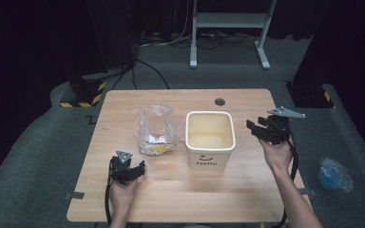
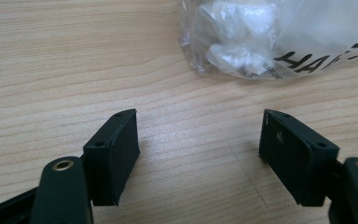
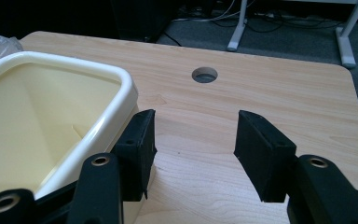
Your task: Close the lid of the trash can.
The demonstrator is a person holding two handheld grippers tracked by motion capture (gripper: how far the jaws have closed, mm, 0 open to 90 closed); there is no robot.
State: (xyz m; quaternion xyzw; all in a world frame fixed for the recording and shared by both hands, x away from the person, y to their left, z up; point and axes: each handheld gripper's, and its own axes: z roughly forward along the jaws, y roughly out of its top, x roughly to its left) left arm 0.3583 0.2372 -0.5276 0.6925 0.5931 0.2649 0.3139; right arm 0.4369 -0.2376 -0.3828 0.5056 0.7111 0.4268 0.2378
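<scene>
Flanking one bin (image 1: pixel 210 137) and one bag (image 1: pixel 155 129), two claws gape.

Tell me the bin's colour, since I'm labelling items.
The bin is cream, paler at the rim, with dark "Hello" lettering on its front; the high view shows it best.

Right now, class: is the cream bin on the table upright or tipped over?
Upright. The cream bin stands on its base, its open top facing up.
</scene>
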